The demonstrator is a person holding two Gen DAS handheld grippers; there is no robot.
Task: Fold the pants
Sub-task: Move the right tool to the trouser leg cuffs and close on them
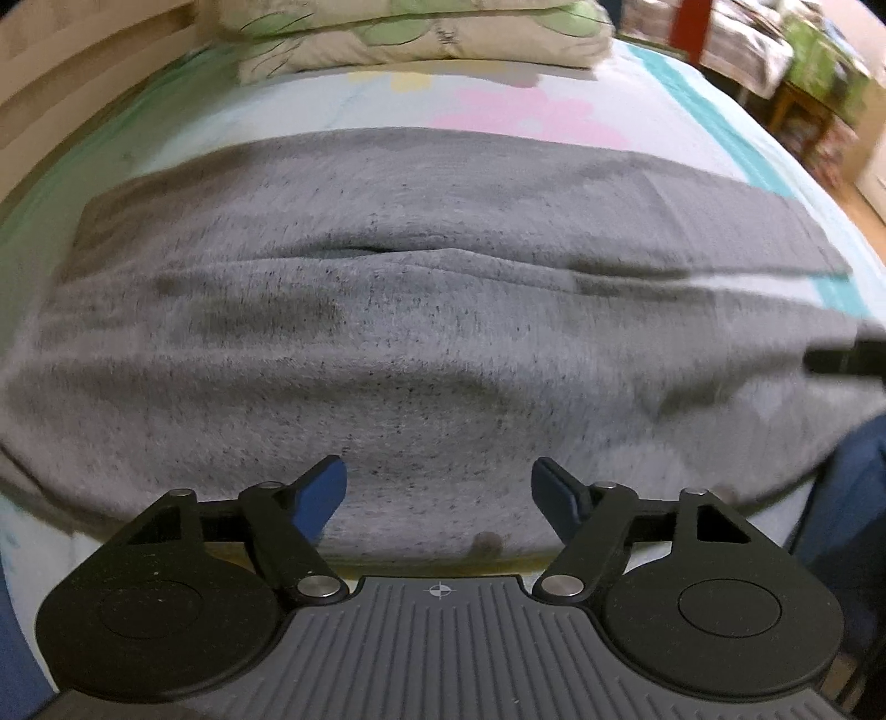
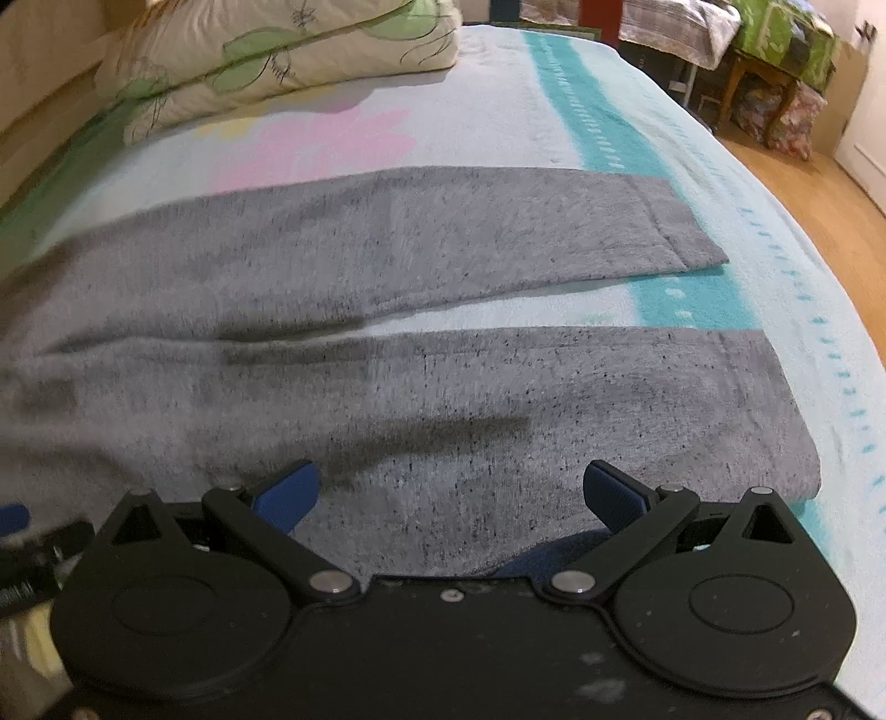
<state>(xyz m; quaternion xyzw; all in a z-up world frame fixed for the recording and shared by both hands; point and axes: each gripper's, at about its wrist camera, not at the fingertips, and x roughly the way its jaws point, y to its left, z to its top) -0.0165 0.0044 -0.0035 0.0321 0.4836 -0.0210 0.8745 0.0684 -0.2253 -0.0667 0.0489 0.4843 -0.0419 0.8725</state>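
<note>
Grey pants (image 2: 387,354) lie flat just beyond both released grippers, left gripper (image 1: 439,498); right gripper (image 2: 451,493)

Soft, even indoor light; strong fisheye bending at both frames' edges.
The heathered grey knit pants (image 1: 421,310) are motion-smeared in both views, with faint shadows in their folds; the room beyond them is blurred, no glare.

Home bedroom, bed with pastel floral blanket (image 2: 554,138), leaf-print pillow (image 2: 277,50), wooden floor (image 2: 803,183)
</note>
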